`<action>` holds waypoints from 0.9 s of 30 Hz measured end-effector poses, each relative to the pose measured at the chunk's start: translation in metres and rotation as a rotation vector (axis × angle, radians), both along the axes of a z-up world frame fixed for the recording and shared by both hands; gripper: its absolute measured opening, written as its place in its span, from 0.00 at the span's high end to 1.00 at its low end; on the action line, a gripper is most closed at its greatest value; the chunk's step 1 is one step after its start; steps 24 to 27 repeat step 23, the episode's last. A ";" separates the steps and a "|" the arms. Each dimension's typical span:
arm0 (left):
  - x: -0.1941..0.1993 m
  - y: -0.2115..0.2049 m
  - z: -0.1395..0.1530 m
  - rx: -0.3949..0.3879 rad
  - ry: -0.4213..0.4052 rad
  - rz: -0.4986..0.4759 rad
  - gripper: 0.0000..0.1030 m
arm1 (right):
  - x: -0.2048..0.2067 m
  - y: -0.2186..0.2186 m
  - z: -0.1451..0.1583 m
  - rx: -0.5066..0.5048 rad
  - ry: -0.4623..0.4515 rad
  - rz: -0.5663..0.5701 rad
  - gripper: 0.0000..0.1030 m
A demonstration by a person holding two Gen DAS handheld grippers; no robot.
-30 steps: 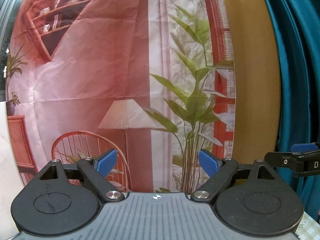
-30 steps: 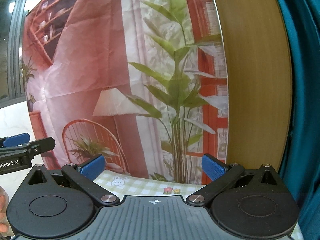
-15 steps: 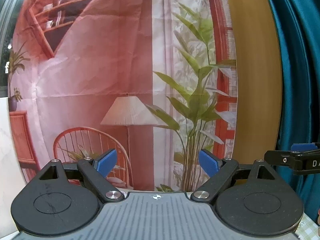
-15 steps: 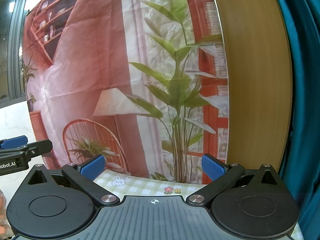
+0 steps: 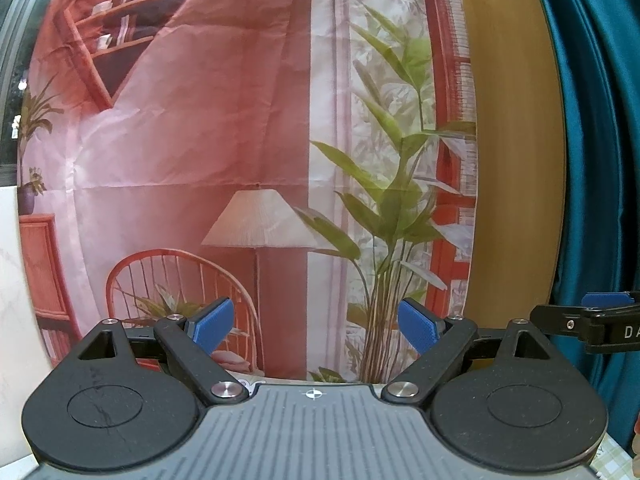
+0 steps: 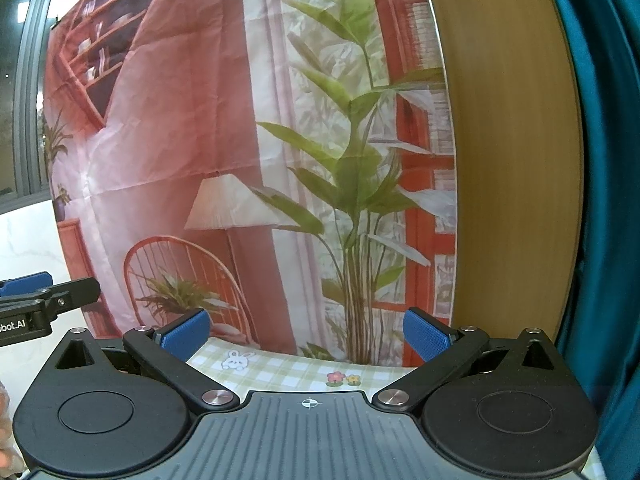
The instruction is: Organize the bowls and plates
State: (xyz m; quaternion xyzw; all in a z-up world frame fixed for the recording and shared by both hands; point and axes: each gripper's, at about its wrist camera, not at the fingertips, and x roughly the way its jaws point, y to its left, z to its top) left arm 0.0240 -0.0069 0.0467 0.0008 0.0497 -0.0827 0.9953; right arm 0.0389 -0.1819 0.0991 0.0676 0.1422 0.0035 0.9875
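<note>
Left gripper (image 5: 316, 326): blue pads spread wide, nothing between them. It looks almost level at the printed backdrop (image 5: 200, 140), the one with the lamp, wicker chair and tall plant. Only a sliver of the checked cloth shows under its nose.

Right gripper (image 6: 306, 330): also spread wide and empty. It is tipped a little lower, so you see a strip of the surface (image 6: 280, 368), covered in green-checked cloth with a rabbit and flower print, running up to the foot of the backdrop. Past the backdrop come a wood panel (image 6: 508, 160) and a teal curtain (image 6: 600, 160).

Each gripper catches the tip of the other at the frame edge, so you hold them side by side, close together.

Plates and bowls: none in either view. Where they sit cannot be told from here; likely lower, nearer you, under both cameras.

Step in hand, as I read it: a start or pause pose, no dish yet approached.

Next move calls for pitching both grippers down until the dishes come into view, then picking one rim to approach with pads held apart.
</note>
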 end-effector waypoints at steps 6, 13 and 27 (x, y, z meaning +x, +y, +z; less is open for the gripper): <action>-0.001 0.001 -0.001 -0.008 0.003 0.005 0.12 | -0.001 0.000 0.000 0.000 -0.004 -0.003 0.00; -0.001 0.001 -0.001 -0.008 0.004 0.004 0.11 | -0.002 -0.001 0.000 0.001 -0.004 -0.003 0.00; -0.002 0.002 -0.001 -0.010 0.001 0.007 0.11 | -0.002 0.000 -0.001 0.000 -0.003 -0.004 0.00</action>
